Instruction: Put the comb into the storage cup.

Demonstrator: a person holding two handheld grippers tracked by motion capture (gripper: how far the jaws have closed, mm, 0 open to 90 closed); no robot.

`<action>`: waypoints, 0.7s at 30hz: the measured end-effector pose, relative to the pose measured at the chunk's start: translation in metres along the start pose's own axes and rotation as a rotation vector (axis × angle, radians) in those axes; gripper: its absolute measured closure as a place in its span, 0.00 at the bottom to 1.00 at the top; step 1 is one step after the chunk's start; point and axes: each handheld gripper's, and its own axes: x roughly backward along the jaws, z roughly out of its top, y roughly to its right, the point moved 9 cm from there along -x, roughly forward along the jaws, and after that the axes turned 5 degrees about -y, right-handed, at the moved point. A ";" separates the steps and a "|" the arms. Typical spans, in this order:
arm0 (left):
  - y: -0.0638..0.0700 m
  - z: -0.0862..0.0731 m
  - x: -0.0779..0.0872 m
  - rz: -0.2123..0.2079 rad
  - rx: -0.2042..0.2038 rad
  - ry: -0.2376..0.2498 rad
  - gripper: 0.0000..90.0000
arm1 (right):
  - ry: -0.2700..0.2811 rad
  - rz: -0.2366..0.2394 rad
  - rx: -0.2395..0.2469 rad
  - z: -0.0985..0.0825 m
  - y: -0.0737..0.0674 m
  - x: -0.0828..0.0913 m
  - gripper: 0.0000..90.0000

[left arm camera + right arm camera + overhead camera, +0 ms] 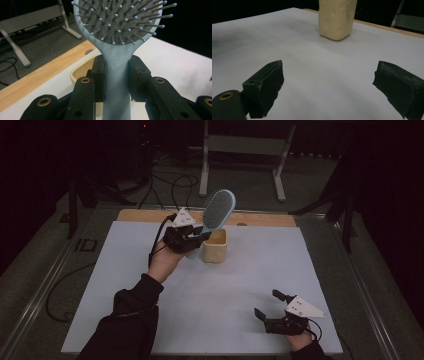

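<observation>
left gripper view is showing the left tongs [117,75] clamping the pale blue hairbrush [117,37] by its handle, just under the bristled head. from the high view, the brush [216,212] is hanging in the air just above the cream cup [214,245] on the bench [225,285]. it is looking light, stiff plastic, smooth and likely slippery; gripping the narrow handle seems right. the right tongs [272,307] are resting wide apart, holding nothing.
</observation>
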 end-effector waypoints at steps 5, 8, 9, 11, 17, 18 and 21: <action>-0.001 0.007 -0.005 -0.010 0.016 0.056 0.78 | 0.005 0.001 -0.001 0.001 0.000 0.001 0.09; -0.003 0.012 -0.008 -0.004 0.020 0.092 0.78 | 0.003 0.006 -0.004 0.000 0.000 0.000 0.09; -0.003 0.014 -0.009 -0.007 0.026 0.100 0.78 | 0.003 0.006 -0.002 0.000 0.000 0.000 0.09; -0.005 0.017 -0.011 -0.008 0.028 0.116 0.78 | 0.004 0.006 -0.002 0.001 0.000 0.000 0.09; -0.009 0.028 -0.020 -0.041 0.064 0.176 0.78 | 0.006 0.006 -0.003 0.001 0.000 0.000 0.09; -0.009 0.028 -0.020 -0.041 0.064 0.176 0.78 | 0.006 0.006 -0.003 0.001 0.000 0.000 0.09; -0.011 0.034 -0.025 -0.043 0.063 0.207 0.78 | 0.008 0.008 -0.006 0.001 0.000 0.000 0.09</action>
